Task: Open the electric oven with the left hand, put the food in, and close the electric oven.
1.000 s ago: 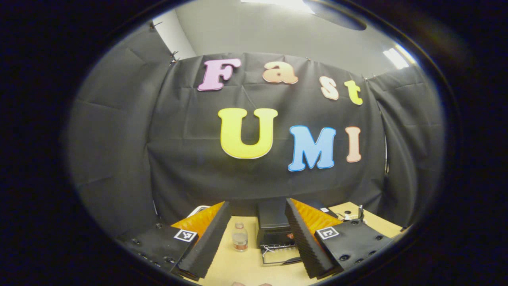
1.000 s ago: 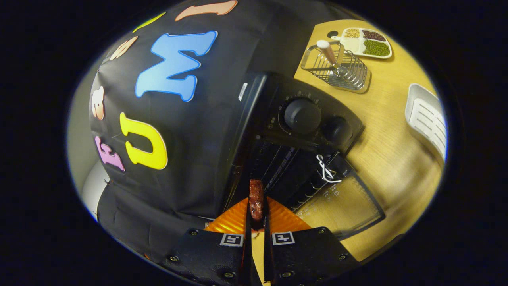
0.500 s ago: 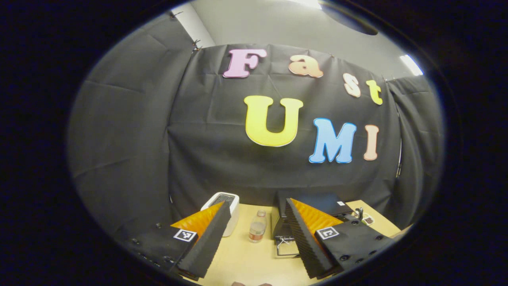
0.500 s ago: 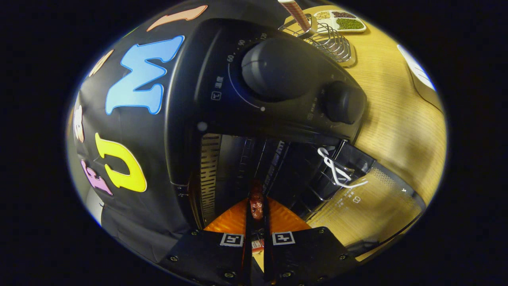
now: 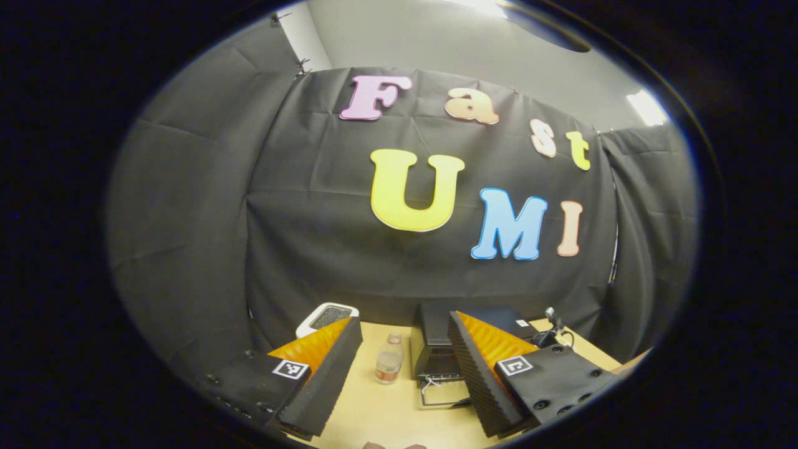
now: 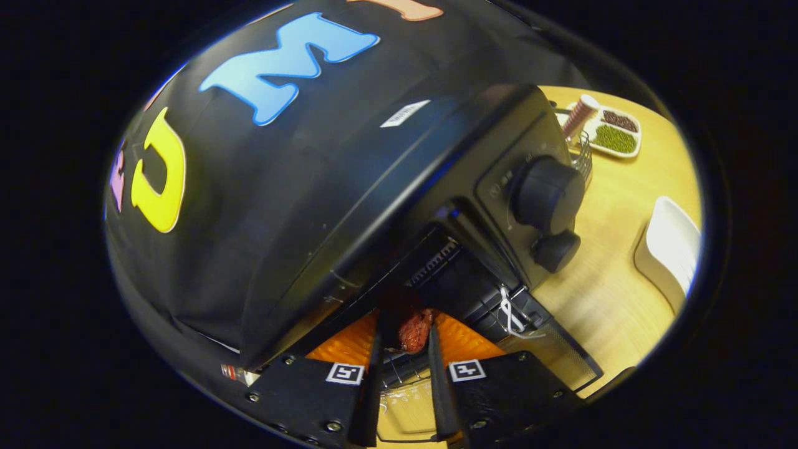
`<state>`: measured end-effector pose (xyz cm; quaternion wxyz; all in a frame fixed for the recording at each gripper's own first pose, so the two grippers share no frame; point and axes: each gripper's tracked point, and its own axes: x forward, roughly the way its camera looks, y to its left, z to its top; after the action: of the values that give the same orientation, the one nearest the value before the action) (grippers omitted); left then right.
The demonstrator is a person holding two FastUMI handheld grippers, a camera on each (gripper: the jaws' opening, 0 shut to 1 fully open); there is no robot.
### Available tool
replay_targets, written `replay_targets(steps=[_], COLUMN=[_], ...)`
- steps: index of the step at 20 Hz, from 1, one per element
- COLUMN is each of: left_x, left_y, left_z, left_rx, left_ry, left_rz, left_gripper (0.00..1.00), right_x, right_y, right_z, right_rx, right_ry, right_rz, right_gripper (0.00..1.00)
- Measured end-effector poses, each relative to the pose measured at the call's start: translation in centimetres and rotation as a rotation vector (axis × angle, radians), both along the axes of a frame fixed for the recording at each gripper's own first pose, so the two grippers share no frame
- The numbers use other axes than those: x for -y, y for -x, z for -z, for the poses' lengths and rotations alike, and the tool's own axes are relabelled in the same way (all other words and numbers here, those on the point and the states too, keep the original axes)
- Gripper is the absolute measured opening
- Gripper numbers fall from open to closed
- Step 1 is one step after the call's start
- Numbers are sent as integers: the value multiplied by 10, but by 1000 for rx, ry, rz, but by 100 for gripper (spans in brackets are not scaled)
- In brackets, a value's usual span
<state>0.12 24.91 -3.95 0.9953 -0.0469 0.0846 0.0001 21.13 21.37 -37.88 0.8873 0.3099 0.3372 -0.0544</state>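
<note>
Booth of black cloth above a light wooden surface (image 6: 598,293). Nearest in the right gripper view, at six o'clock, the right gripper (image 6: 404,327), jaws slightly apart around a reddish-brown chunk of food (image 6: 414,330). Impossible to tell whether both fingers press on it, so grip uncertain. Just beyond, the mouth of the black electric oven (image 6: 436,187), its glass door (image 6: 548,362) dropped open toward four o'clock. Food right at the opening, seemingly above the wire rack, probably not deep inside yet.

Likely trouble: a loose hold or early release, with the food landing short on the door or the rack's front edge; fingers snagging the rack wires on the way out.

In the left gripper view, the left gripper (image 5: 404,319) spread wide, empty, well apart from the oven. Between its fingers, a clear plastic bottle (image 5: 388,365); at eleven o'clock, a white box-shaped appliance (image 5: 327,317).

Farther off in the right gripper view: round black knobs (image 6: 545,193) at two o'clock, a white divided tray of beans (image 6: 614,131), a white slatted rack (image 6: 670,249) at three o'clock.
</note>
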Motion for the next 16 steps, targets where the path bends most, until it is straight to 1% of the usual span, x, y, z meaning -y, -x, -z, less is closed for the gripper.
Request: replay_targets(steps=[1, 2, 3, 4, 5, 6, 7, 8, 9, 10, 11, 12, 13, 14, 16], left_x=[5, 8, 10, 15, 19, 23, 29, 34, 41, 49, 56, 63, 69, 74, 84], left_y=[-1, -4, -7, -9, -11, -12, -14, -16, -18, -19, -21, -23, -26, -29, -32], left_z=[1, 3, 2, 3, 2, 2, 2, 3, 4, 6, 7, 8, 9, 12, 12], left_rx=[0, 0, -1, -1, 1, 5, 5, 4, 4, 1, -2, -3, -5, -5, 6], left_ry=[-1, -4, -5, -4, -2, 4, 13, 23, 36, 49, 56, 55, 46, 36, 19], left_rz=[13, 25, 38, 51, 62, 73, 86, 96, 106, 119, 131, 143, 152, 155, 138], left_gripper=[99, 98, 98, 94, 94, 99, 94, 94, 94, 98, 99, 99, 94, 98, 98], right_x=[2, 7, 13, 19, 23, 27, 32, 39, 45, 51, 59, 68, 78, 87, 104], right_y=[1, 3, 6, 8, 12, 18, 26, 34, 43, 51, 60, 68, 75, 81, 93], right_z=[-1, -1, 1, -4, -12, -17, -24, -32, -39, -48, -56, -69, -83, -98, -132], right_rx=[-3, -10, -10, 5, 14, 20, 33, 47, 63, 78, 94, 116, 141, 165, 225], right_ry=[31, 78, 134, 165, 183, 202, 218, 243, 266, 277, 288, 300, 315, 334, 396], right_rz=[-15, -23, -30, -41, -48, -53, -61, -69, -79, -86, -88, -89, -86, -85, -94], right_gripper=[40, 40, 48, 43, 69, 69, 69, 69, 69, 69, 69, 68, 68, 68, 68])
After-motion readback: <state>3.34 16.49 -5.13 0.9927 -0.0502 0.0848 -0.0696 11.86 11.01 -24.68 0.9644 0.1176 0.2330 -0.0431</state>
